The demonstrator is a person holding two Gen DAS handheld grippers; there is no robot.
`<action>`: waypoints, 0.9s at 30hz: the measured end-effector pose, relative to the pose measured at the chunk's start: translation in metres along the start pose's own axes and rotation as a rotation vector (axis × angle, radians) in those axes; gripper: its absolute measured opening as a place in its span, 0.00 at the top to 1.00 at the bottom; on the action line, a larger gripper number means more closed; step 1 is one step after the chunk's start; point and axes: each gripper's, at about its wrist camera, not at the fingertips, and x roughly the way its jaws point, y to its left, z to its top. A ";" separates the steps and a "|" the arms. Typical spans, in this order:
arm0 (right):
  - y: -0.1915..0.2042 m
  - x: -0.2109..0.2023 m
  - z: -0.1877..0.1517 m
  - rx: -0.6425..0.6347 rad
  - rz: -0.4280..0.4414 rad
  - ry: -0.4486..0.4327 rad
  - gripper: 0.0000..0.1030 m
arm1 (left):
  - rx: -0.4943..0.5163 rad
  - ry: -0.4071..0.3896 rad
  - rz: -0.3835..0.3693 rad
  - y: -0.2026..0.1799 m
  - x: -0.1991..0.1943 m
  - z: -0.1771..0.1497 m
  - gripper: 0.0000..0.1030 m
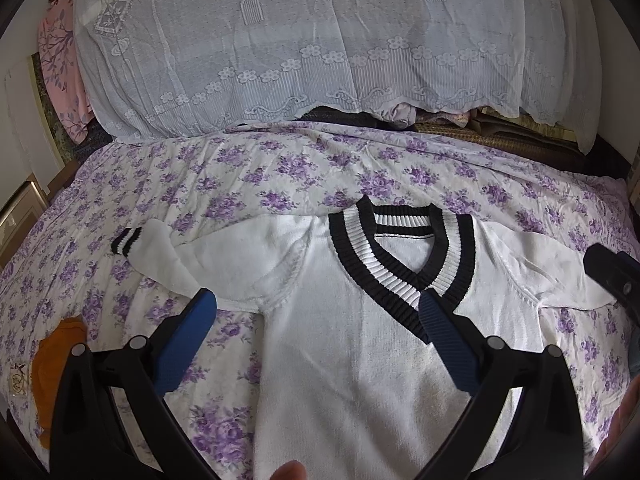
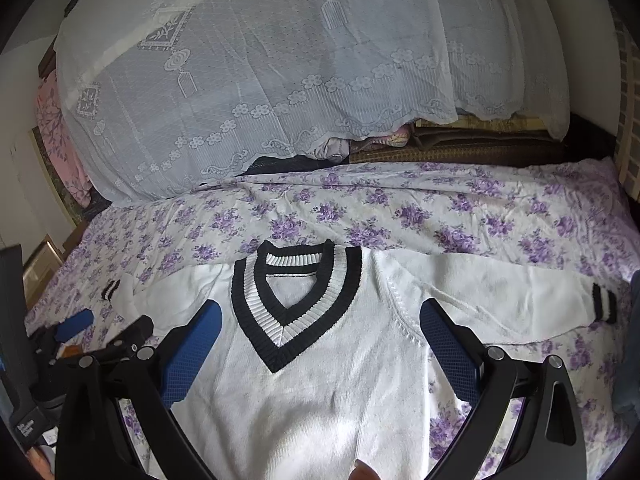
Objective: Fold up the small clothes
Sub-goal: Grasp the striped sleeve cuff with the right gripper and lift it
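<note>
Starting the fold, by my read: white knit sweater [image 1: 344,360] lies face up and spread flat on the floral bedsheet [image 1: 248,176], nothing folded over yet. Left wrist view: left gripper [image 1: 318,312] hovers over the sweater's chest, blue ribbed fingers [image 1: 188,340] wide apart, holding nothing. Black-and-white ribbed V collar [image 1: 400,276] just ahead of it. One sleeve runs left from the collar, crumpled, striped cuff [image 1: 127,241] turned up. Orange cloth [image 1: 56,364] far left of the sweater. Lace cover [image 1: 300,40] drapes a pile beyond the collar.

Right wrist view: right gripper [image 2: 320,322] also hangs above the sweater [image 2: 320,400], straddling the collar [image 2: 294,312], fingers [image 2: 448,348] spread open, empty. Other sleeve stretches right of the collar, fairly straight, striped cuff [image 2: 604,304] at its end. Knit looks soft and limp; the sheet [image 2: 440,216] is wrinkled.

Next move likely: pinch a sleeve near its cuff and bring it across the chest; thin fabric needs a low, firm pinch.
</note>
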 end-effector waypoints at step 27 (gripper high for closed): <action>-0.265 0.063 -0.096 0.629 0.130 0.013 0.03 | 0.173 0.303 -0.107 -0.102 0.133 -0.071 0.04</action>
